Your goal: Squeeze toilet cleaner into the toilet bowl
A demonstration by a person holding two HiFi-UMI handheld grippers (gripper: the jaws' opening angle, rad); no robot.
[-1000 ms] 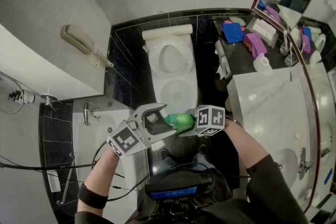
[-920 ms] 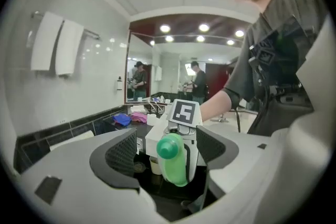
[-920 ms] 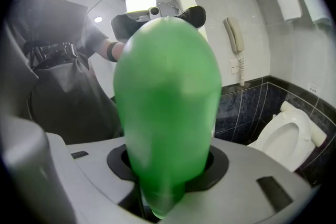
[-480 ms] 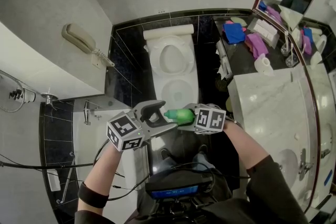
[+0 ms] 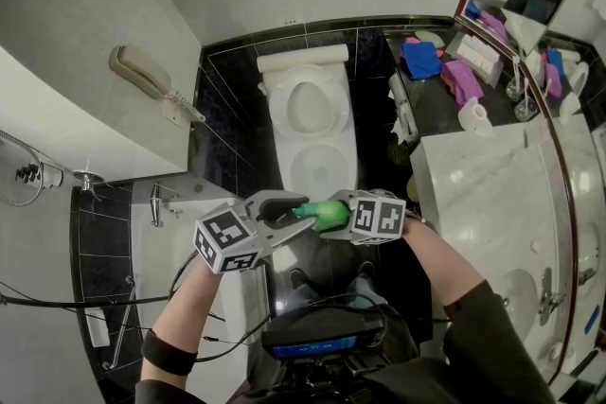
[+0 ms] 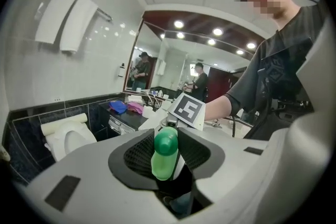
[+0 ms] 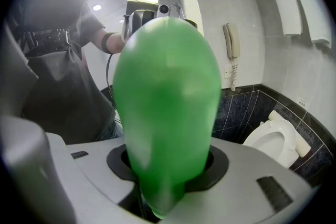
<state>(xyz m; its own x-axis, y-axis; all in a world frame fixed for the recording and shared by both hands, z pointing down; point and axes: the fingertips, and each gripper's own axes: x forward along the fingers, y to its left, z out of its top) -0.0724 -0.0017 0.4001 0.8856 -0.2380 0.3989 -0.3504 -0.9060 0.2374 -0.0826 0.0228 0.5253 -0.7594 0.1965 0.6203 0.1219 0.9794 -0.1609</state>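
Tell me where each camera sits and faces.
Head view: on the head, facing down at the toilet; both forearms, left gripper, right gripper.
Left gripper view: along its jaws, just closed on the bottle cap, toward the mirror; person's torso.
Right gripper view: along its jaws holding the green bottle; torso, left forearm.
All share the bottle.

Left hand-held gripper (image 5: pixel 287 212) aimed toward 3 o'clock, jaws just been closing, now clamped on cap (image 6: pixel 166 140) of green bottle (image 5: pixel 325 215). Right hand-held gripper (image 5: pixel 337 219) aimed toward 9 o'clock, jaws gripping bottle body. Left forearm (image 5: pixel 180 317) enters from 7 o'clock, right forearm (image 5: pixel 440 265) from 4 o'clock.
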